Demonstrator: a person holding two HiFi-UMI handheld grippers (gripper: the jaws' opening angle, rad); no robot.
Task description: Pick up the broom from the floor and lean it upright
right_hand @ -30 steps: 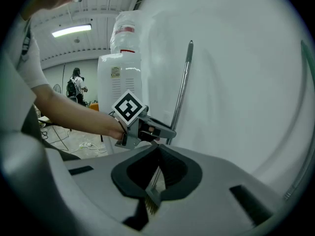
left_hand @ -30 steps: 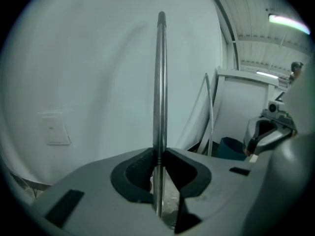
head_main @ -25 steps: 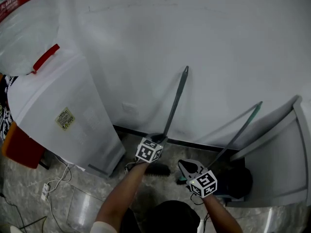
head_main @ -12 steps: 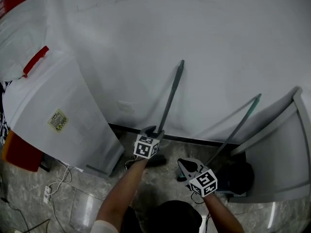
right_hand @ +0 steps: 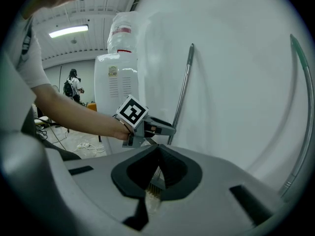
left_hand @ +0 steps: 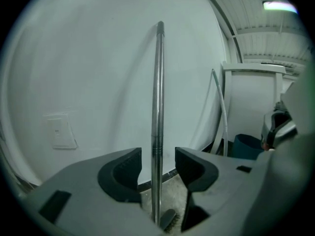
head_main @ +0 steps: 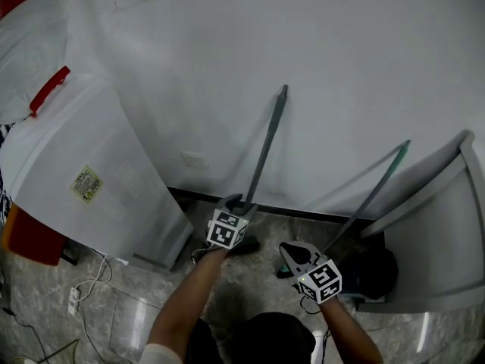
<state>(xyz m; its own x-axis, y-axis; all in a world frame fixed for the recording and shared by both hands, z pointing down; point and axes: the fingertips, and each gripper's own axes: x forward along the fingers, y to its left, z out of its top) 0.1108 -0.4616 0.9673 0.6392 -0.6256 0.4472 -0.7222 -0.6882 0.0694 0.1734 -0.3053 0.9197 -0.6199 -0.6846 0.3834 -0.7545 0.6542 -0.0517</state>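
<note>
The broom leans upright against the white wall, its grey metal handle rising from the dark bristle head on the floor. My left gripper is low on the handle. In the left gripper view the handle runs between the jaws of the left gripper, which are opening, and both pads stand clear of it. My right gripper hovers to the right of the broom, apart from it. In its own view the right gripper is shut with nothing held, and the handle shows ahead.
A second thin pole leans on the wall to the right, above a dark teal bin. A white water dispenser stands at the left, a white panel at the right. Cables and a power strip lie on the floor.
The left gripper's jaws have spread apart from the broom handle. The broom stays leaning on the wall. The right gripper has barely moved.
</note>
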